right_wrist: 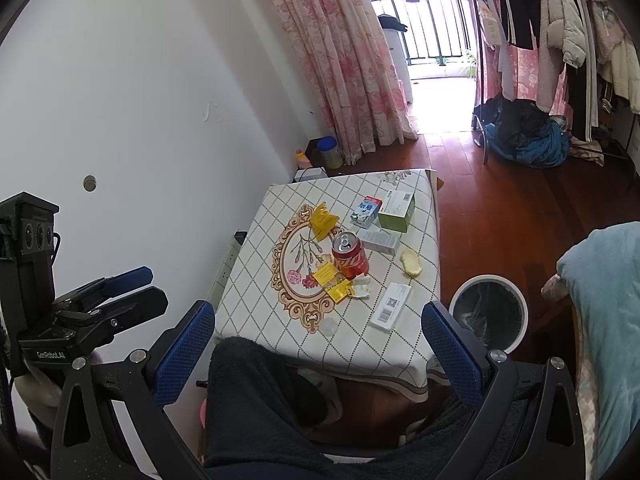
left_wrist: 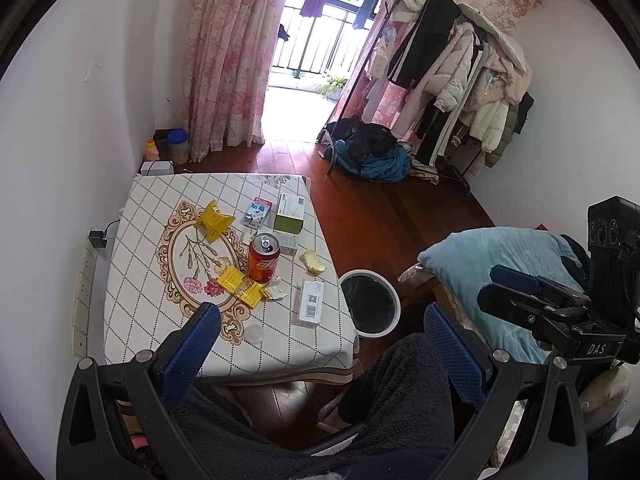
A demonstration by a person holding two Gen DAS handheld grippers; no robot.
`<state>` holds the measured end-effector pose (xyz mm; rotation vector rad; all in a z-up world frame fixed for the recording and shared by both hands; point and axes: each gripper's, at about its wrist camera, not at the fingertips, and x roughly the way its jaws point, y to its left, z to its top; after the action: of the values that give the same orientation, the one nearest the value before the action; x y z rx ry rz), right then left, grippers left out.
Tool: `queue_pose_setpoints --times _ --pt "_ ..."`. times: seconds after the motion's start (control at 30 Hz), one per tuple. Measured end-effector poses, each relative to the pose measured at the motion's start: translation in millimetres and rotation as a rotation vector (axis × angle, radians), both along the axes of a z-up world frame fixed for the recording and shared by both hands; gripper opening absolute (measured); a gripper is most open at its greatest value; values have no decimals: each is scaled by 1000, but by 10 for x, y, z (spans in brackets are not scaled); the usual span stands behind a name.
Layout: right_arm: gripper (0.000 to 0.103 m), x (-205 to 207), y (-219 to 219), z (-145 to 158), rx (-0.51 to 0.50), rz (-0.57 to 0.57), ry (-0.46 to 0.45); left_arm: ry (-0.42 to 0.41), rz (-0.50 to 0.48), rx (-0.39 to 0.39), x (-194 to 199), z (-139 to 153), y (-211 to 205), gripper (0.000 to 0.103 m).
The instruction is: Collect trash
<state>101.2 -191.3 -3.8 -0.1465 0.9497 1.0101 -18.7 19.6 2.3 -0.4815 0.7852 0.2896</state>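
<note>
Holding both your grippers wide apart, empty: left gripper (left_wrist: 320,332), right gripper (right_wrist: 318,330); can (left_wrist: 263,257) on table (left_wrist: 132,280) ahead, bin (left_wrist: 370,304) beside.

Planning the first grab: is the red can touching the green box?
Apart. The right wrist view shows the can and green box separated by a white box and bare tablecloth.

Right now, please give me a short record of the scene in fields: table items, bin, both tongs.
table: checked cloth
trash on table: red can, upright; yellow wrappers; milk carton; white box
bin: white trash bin on floor, right of table
left tongs: open, empty
right tongs: open, empty
</note>
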Motion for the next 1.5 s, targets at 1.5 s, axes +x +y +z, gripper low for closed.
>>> queue_pose_setpoints --times 1.5 --pt "103 266 180 -258 -14 -107 12 121 177 78 234 -430 344 103"
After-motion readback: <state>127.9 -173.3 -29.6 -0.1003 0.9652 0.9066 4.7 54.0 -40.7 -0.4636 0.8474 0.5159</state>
